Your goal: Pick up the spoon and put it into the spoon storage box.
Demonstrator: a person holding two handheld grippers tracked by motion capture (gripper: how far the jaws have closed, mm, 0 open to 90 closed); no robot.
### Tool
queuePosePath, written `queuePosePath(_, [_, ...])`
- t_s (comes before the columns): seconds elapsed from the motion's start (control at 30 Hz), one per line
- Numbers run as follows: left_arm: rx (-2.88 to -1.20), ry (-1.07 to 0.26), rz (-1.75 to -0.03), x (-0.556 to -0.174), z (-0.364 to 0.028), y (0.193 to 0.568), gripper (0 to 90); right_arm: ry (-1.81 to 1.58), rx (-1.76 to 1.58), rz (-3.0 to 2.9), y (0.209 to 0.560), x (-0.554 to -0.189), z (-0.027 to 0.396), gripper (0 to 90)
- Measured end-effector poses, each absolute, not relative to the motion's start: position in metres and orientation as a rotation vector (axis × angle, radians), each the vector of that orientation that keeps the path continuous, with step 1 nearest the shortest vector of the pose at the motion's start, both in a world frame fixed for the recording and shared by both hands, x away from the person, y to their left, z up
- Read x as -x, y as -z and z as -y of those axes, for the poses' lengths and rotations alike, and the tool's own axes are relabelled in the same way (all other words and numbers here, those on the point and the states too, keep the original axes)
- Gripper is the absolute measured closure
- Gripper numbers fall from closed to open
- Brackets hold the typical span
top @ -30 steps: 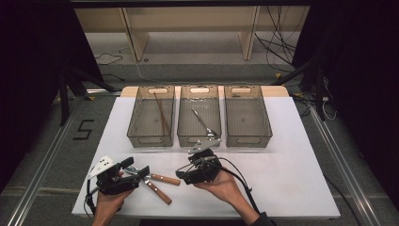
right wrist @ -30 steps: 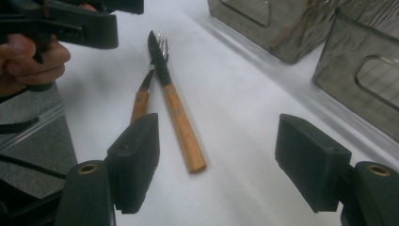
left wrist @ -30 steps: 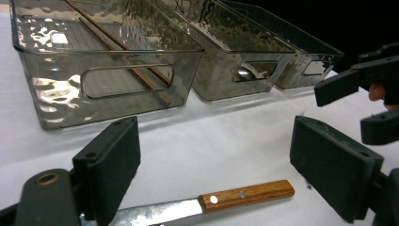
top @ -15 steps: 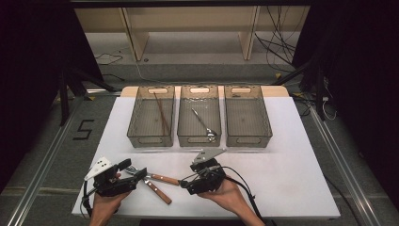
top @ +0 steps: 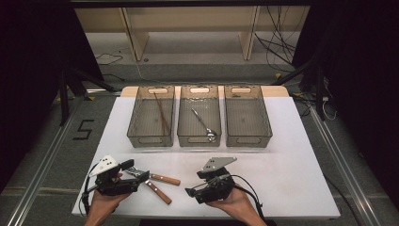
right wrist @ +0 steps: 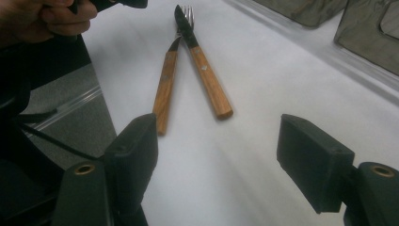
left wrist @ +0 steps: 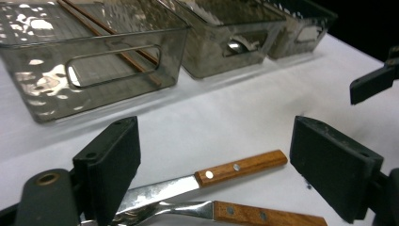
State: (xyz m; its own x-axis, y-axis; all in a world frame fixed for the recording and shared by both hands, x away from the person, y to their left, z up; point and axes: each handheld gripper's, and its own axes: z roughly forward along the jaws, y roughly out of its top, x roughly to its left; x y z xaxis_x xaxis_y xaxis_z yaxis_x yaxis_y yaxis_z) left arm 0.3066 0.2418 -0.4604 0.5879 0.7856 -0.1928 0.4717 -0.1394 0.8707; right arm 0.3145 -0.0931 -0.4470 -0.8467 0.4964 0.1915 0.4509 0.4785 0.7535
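Low in the frame, left of centre, a wood-handled knife and fork lie crossed on the worktop; both look light, stiff, with slick steel, best pinched mid-handle. Left hand-held gripper and right hand-held gripper gape, holding nothing

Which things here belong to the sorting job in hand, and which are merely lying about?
In the job: knife, fork, left gripper, right gripper, three bins.

Lying about: cables on the floor, wooden shelf frame behind the table.
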Motion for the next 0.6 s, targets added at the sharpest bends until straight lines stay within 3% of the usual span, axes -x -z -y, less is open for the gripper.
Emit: queuePosePath(0.6, [-2.185, -0.343, -0.921, -0.333, -0.217, 0.451, 16.6, -1.415, -0.911, -2.548, 0.452, -0.302, 0.134, 28.3])
